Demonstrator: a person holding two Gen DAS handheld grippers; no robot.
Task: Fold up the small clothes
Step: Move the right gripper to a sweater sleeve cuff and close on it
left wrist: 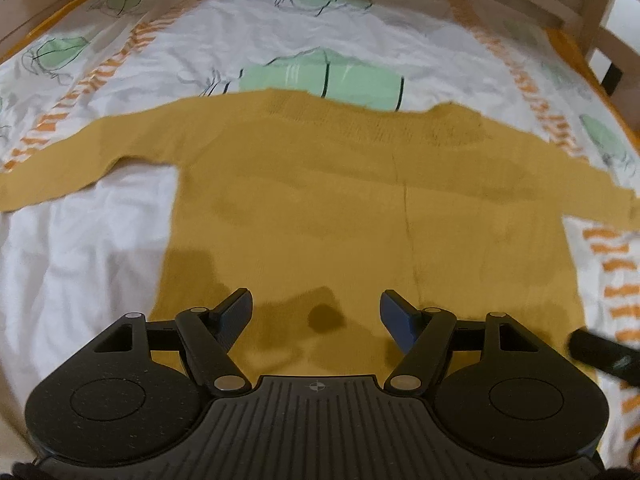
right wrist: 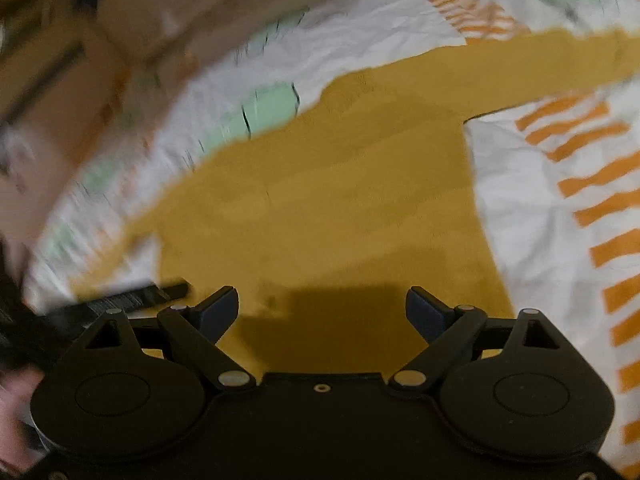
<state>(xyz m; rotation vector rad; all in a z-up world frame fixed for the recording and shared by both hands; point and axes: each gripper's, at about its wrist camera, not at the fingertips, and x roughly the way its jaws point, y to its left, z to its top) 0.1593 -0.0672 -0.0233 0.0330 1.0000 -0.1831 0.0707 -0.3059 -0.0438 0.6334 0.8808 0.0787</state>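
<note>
Item: mustard-yellow knitted long-sleeved sweater (left wrist: 340, 200), flat on patterned white bed sheet (left wrist: 80, 260).
Handling: probably soft, light; pinch hem corners.
Left tongs (left wrist: 316, 314): wide, empty.
Right tongs (right wrist: 322, 308): wide, empty.

A mustard-yellow knitted sweater (left wrist: 320, 200) lies spread flat and unfolded on a bed, both long sleeves stretched straight out to either side. In the left wrist view its neckline sits at the far edge, right of centre, with the hem nearest the camera and a faint vertical crease running down the body. The right wrist view, blurred, shows the same garment (right wrist: 340, 200) at an angle, one sleeve reaching toward the upper right, the other trailing to the lower left.
</note>
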